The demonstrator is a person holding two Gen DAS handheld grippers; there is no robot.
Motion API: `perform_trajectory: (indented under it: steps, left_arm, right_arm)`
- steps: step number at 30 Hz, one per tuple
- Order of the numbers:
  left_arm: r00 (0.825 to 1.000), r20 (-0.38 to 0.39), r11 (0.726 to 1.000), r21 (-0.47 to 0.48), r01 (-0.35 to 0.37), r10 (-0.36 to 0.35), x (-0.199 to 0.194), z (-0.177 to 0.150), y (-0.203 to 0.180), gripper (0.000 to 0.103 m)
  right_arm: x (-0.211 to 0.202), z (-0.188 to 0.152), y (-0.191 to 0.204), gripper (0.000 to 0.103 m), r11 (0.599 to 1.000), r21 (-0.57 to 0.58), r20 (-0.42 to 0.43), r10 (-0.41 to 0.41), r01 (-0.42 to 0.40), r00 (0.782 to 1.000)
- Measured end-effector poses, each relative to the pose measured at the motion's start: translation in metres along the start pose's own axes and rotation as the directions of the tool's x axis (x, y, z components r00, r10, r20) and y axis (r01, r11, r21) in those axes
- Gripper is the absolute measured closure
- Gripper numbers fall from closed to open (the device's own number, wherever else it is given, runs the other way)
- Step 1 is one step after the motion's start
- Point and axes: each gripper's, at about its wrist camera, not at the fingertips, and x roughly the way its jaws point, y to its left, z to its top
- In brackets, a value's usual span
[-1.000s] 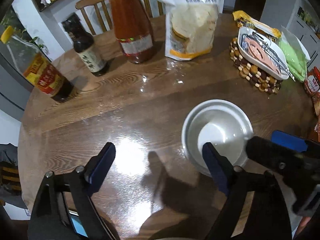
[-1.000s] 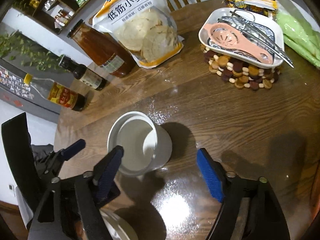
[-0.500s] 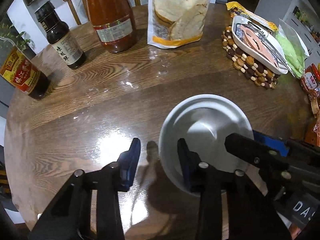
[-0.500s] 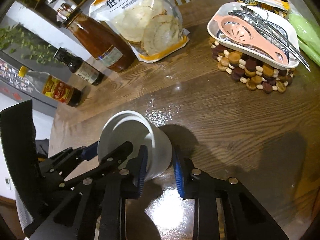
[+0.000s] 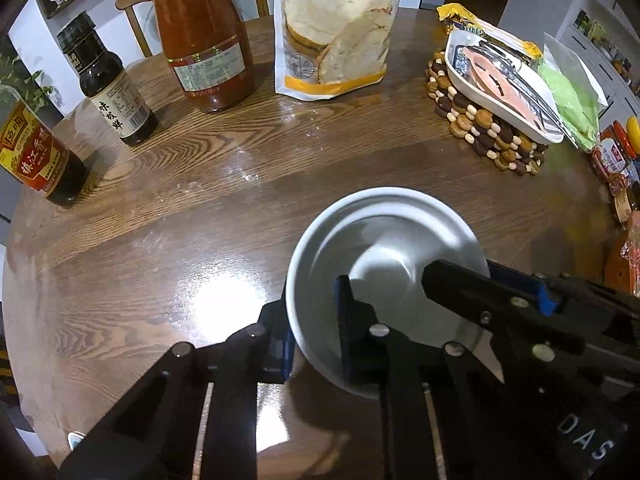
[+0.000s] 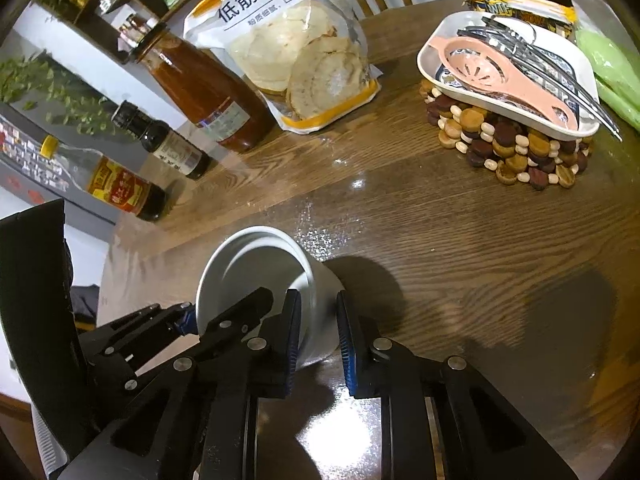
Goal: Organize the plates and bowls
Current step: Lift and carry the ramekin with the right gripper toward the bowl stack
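A white bowl (image 5: pixel 384 240) stands on the brown round table (image 5: pixel 200 200); it also shows in the right wrist view (image 6: pixel 256 264). My left gripper (image 5: pixel 314 336) is shut on the bowl's near left rim, one finger inside and one outside. My right gripper (image 6: pixel 318 340) is shut on the bowl's right wall, one finger inside and one outside. The right gripper also shows in the left wrist view (image 5: pixel 500 300), reaching in from the right. A white oblong dish (image 6: pixel 508 76) with a pink utensil and metal tools sits on a beaded trivet at the back right.
Along the back stand a vinegar bottle (image 5: pixel 36 156), a dark sauce bottle (image 5: pixel 112 88), a red sauce bottle (image 5: pixel 200 36) and a flour bag (image 5: pixel 332 32). Green and yellow packets (image 5: pixel 568 92) and jars (image 5: pixel 612 160) crowd the right edge. Chairs stand behind.
Both grippers have moved in and closed from wide open onto the bowl's rim, the left on its left side and the right on its right side.
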Motion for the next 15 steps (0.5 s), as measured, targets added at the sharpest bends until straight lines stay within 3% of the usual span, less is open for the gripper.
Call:
perform_trajectory:
  steps: [15]
  left_arm:
    - [1.000, -0.022, 1.000, 0.007, -0.018, 0.018, 0.011, -0.002, 0.000, 0.089]
  right_arm:
    - [0.001, -0.006, 0.003, 0.084, 1.000, 0.004, 0.017, -0.003, 0.003, 1.000]
